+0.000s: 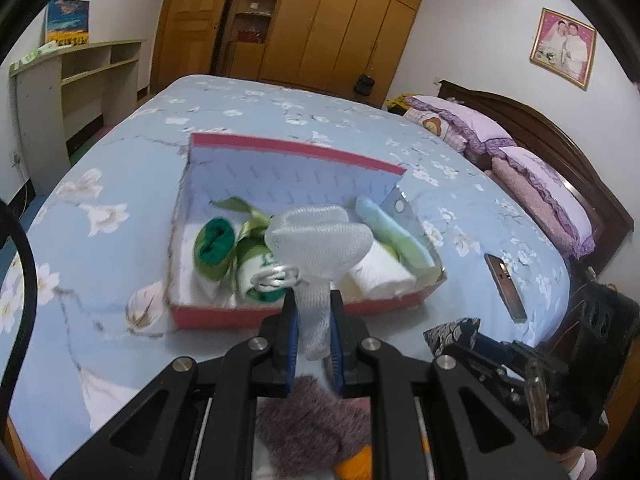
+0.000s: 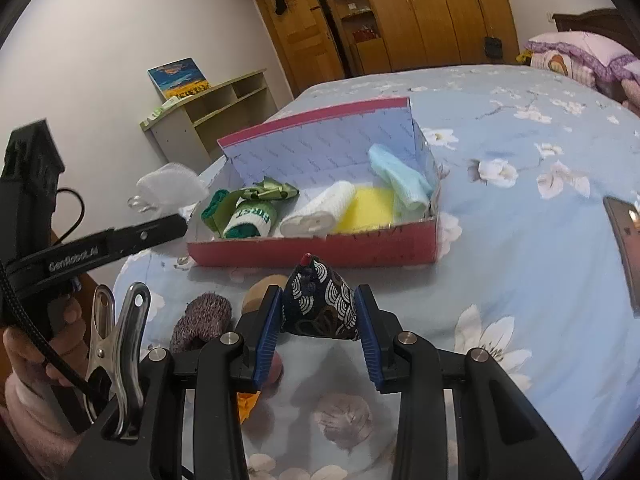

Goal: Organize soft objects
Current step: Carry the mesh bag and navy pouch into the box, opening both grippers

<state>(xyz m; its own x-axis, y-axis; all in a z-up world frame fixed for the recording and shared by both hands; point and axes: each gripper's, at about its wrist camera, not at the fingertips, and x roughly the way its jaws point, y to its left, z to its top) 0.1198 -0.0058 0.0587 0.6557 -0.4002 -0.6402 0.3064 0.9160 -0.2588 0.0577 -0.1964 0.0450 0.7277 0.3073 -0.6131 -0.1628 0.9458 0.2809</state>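
The left hand-held gripper point(image 1: 314, 312) is clamped on the white mesh pouch point(image 1: 320, 236), lifted clear above the red box point(image 1: 280, 314) on the bed point(image 1: 120, 168), likely for dropping in; the right hand-held gripper point(image 2: 318, 320) pinches a dark patterned sachet point(image 2: 320, 300) just short of the box, probably next.

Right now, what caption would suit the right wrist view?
Right gripper holds a patterned pouch before the red box of rolled socks and cloths.

A home bedroom: a flowered bed point(image 1: 280, 120) with frilled pillows point(image 1: 472, 124), a far wooden wardrobe point(image 1: 340, 20), a framed portrait point(image 1: 563, 47).
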